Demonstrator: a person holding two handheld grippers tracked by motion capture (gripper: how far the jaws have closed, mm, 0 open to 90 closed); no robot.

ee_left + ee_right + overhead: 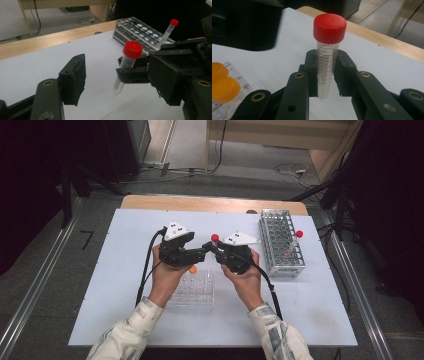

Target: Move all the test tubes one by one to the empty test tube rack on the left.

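Tube [327,67] pinched upright in my right gripper [327,75]
Light, stiff, slick plastic; my left gripper [117,75], jaws spread, should take its body below the cap [329,27].

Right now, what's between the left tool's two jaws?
In the left gripper view, the red-capped tube, held upright by the right tool, stands between the left tool's jaws; neither jaw touches it.
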